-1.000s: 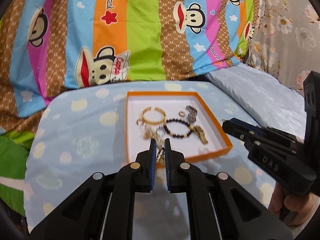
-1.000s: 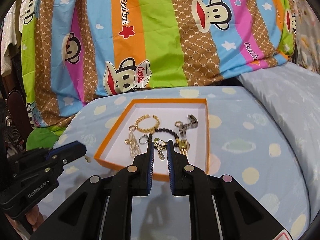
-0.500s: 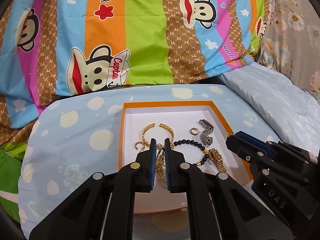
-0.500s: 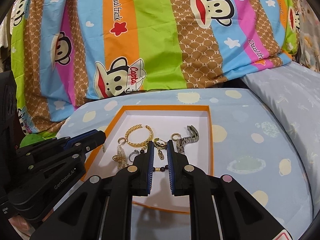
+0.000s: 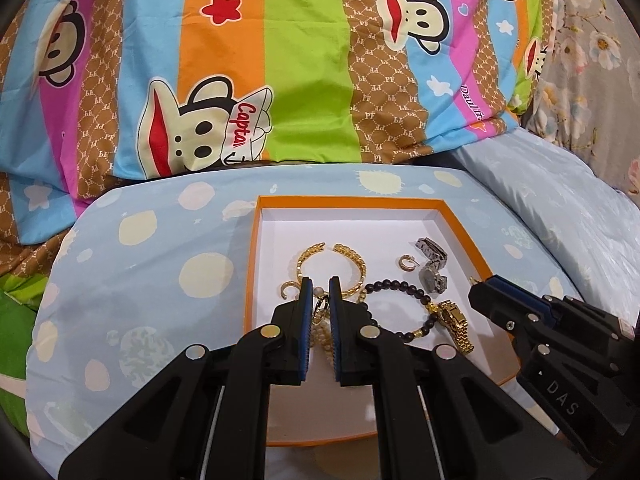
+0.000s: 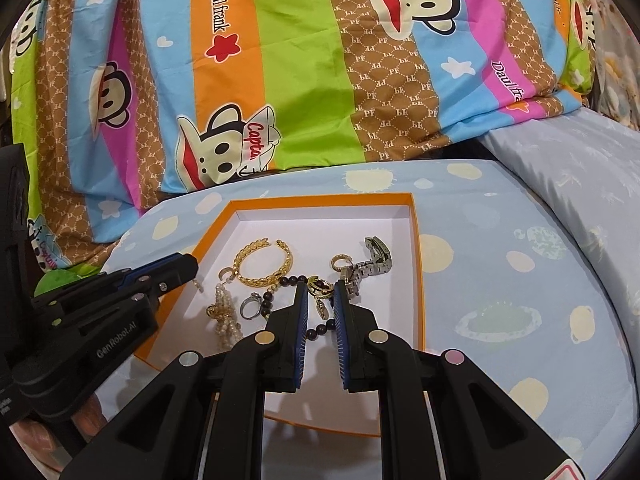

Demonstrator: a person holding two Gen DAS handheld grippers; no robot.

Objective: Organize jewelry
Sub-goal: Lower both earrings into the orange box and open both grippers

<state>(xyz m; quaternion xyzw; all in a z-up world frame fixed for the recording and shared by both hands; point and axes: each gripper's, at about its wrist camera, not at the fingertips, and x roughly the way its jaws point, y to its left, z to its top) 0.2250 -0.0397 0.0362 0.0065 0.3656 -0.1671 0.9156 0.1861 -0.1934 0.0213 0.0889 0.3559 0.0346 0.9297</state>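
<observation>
Now, left gripper (image 5: 320, 286): jaws drawn together with nothing clamped, tips over the near left part of the tray, above a small ring and a pearl strand.
Right gripper (image 6: 320, 288): jaws together, nothing clamped; a gold earring (image 6: 319, 288) with a small drop shows in the slit between the tips, lying on the tray floor as far as can be told.
Tray (image 5: 466, 226): shallow, orange rim, white floor, on the blue spotted cover (image 5: 132, 280); all the jewelry lies inside it.
Gold bangle (image 5: 354, 258): open-ended, towards the middle of the tray, just beyond the left gripper's tips.
Black bead bracelet (image 5: 404, 285): right of the bangle, curving toward the near edge.
Gold watch (image 5: 456, 322): touching the bead bracelet, near the tray's right edge.
Silver watch (image 5: 432, 262): far right part of the tray, its band partly folded.
Small gold hoop (image 5: 407, 263): just left of the silver watch.
Ring (image 6: 251, 305): silver, with a stone, near the left edge.
Pearl strand (image 6: 224, 314): bunched beside the ring, toward the tray's near left corner.
Striped quilt (image 5: 280, 60): cartoon monkeys, piled behind the cover's far edge.
</observation>
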